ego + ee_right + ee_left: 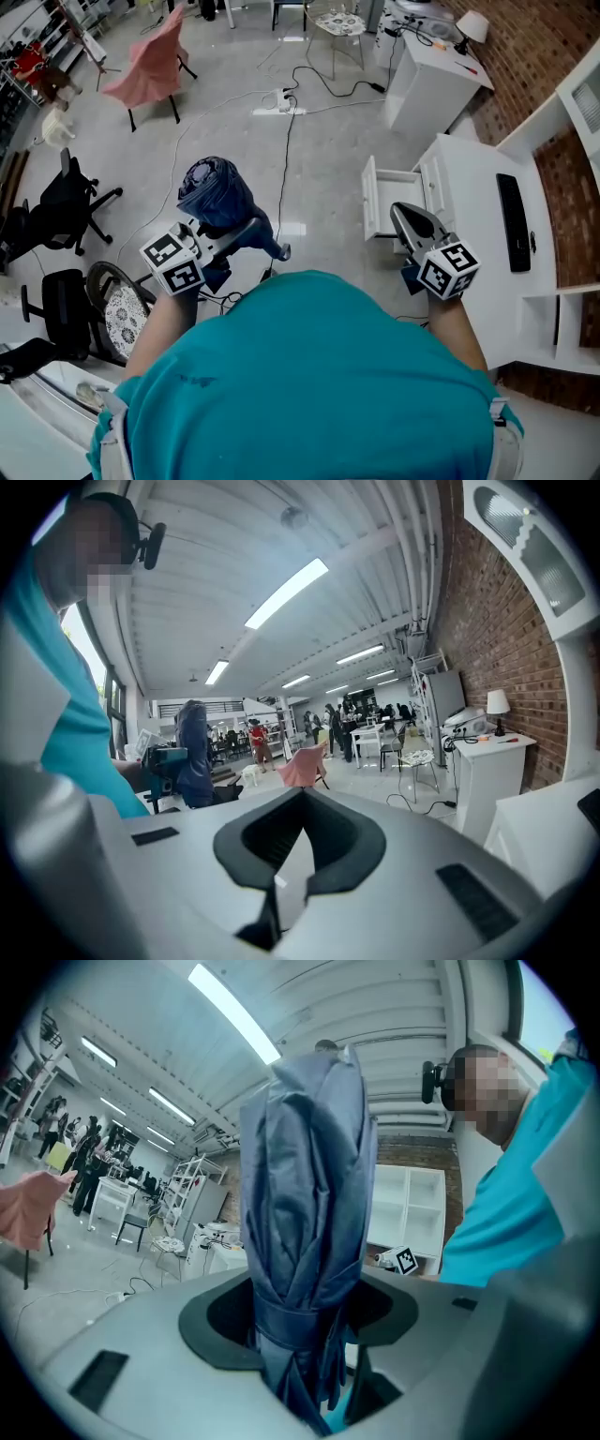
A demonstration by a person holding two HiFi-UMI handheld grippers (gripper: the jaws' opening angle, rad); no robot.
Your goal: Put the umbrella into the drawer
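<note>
A folded dark blue umbrella (pixel 214 193) is held by my left gripper (pixel 239 234), which is shut on its strapped lower part. In the left gripper view the umbrella (pixel 305 1204) stands upright between the jaws of the left gripper (pixel 302 1340). My right gripper (pixel 401 214) is shut with nothing in it and hovers just in front of the open white drawer (pixel 392 200) of the desk (pixel 473 187). In the right gripper view the right gripper (pixel 275 897) shows its jaws meeting, and the umbrella (pixel 194 752) appears far off to the left.
A black keyboard (pixel 514 222) lies on the desk. A white cabinet (pixel 431 80) stands further back. Cables (pixel 286 122) trail across the floor. A pink chair (pixel 150 61), black office chairs (pixel 61 211) and a round patterned stool (pixel 120 317) stand at the left.
</note>
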